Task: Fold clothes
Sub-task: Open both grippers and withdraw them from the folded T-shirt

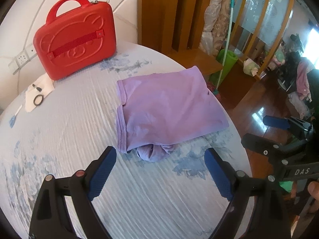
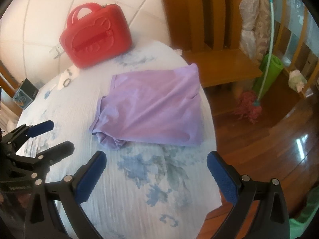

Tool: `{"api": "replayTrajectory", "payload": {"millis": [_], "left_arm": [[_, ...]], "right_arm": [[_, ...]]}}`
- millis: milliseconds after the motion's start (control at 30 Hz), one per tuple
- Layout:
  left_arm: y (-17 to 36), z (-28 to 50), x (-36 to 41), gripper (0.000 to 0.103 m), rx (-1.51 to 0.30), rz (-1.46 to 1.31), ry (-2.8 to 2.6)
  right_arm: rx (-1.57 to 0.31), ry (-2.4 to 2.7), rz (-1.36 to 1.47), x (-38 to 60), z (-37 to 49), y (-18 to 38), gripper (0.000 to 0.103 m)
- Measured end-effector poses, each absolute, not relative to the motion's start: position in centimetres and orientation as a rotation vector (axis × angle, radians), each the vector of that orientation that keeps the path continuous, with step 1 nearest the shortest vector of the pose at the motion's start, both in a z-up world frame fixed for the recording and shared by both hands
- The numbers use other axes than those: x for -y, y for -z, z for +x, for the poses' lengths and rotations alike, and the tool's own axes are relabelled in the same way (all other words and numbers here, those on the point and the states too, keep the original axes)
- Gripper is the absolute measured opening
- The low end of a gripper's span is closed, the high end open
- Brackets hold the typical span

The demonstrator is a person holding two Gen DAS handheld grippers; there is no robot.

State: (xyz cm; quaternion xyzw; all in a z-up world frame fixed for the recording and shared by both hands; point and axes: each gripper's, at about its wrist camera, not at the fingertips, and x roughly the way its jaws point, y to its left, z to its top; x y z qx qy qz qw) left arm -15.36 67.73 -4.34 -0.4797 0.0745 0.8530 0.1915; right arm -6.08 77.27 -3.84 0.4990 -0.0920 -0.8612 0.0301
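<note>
**Purple tee folded on bed, both grippers hovering empty**

Soft lilac cotton T-shirt (image 1: 169, 109) is lying folded into a rough rectangle on the pale blue floral bedspread (image 1: 59, 139), near the bed's right edge, well apart from the red hard-shell case (image 1: 74, 37) at the far left. Left gripper (image 1: 160, 176) and right gripper (image 2: 156, 176) are both hanging wide open, gripping nothing. Fabric looks light, limp, non-slippery; a bunched bit is poking out at the near edge. Best pinch, I'd say: near corners, through all layers.

Left gripper (image 1: 160, 157) — jaws spread wide, empty; right gripper (image 2: 156, 160) — likewise, side by side.
</note>
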Motion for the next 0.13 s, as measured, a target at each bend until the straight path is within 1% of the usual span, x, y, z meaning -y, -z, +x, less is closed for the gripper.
{"api": "replayTrajectory", "payload": {"millis": [133], "left_arm": [[4.2, -15.35, -67.96, 0.091, -0.239, -1.332, -2.418]], "right_arm": [[0.281, 2.651, 1.544, -77.42, -6.49, 3.93, 0.102]]}}
